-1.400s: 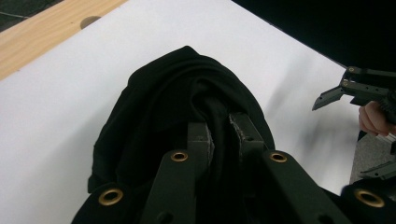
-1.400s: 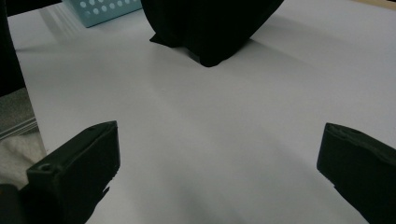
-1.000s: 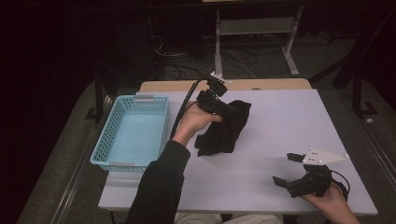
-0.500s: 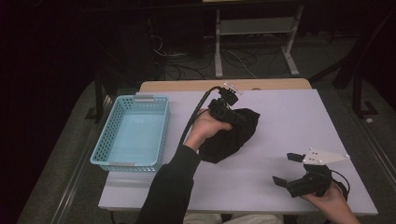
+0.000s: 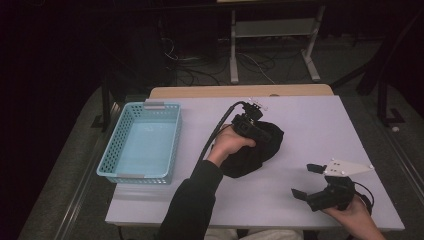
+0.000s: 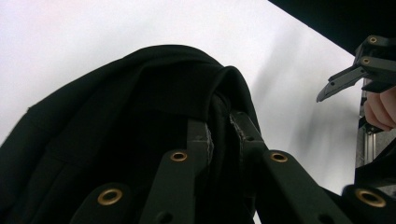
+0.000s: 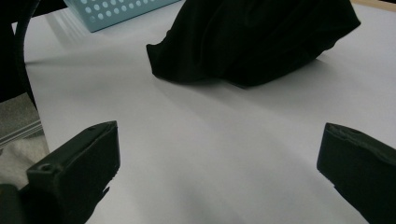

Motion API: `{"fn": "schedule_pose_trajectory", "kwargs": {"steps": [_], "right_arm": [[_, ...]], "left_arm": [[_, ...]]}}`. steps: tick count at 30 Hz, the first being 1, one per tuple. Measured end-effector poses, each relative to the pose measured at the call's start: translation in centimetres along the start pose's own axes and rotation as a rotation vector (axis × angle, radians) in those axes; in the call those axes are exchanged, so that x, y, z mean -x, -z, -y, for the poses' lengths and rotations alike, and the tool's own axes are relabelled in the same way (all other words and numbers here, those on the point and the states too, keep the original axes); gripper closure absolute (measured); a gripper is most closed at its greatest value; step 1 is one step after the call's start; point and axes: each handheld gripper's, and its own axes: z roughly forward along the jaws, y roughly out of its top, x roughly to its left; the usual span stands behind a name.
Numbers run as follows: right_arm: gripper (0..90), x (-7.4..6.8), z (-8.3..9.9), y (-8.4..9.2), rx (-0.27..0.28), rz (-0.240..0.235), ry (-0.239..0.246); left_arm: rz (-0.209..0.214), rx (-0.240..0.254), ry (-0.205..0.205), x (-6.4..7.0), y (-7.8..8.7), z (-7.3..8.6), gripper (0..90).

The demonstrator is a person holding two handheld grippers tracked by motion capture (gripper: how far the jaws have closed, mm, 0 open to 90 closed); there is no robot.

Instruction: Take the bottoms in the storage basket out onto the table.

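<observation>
From the high view, your left tongs [image 5: 260, 131] sit on the one black cloth [image 5: 252, 150], bunched mid-desk [image 5: 300, 120], probably so you can carry it to the single blue basket [image 5: 142, 142] off to their left. Your right tongs [image 5: 307, 180] wait well apart, near the desk's front edge.

In the left gripper view, the left tongs [image 6: 223, 130] pinch a fold of cloth [image 6: 140, 116] tight.

In the right gripper view, the right tongs [image 7: 219, 154] stand spread and empty; cloth [image 7: 252, 37] and basket [image 7: 112, 9] lie ahead.
</observation>
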Motion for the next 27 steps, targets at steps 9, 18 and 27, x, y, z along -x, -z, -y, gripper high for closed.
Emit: {"fn": "schedule_pose_trajectory", "kwargs": {"steps": [9,18,27], "right_arm": [[0.0,0.0,0.0,0.0,0.0,-0.005,-0.001],[0.0,0.0,0.0,-0.1,-0.004,-0.007,-0.002],[0.0,0.1,0.1,-0.1,-0.007,-0.006,-0.001]], "left_arm": [[0.015,-0.01,-0.008,0.5,-1.6,0.1,79.7],[-0.017,-0.003,-0.007,0.5,-2.0,0.2,61.4],[-0.093,0.037,-0.016,1.1,-0.7,0.4,35.6]]}}
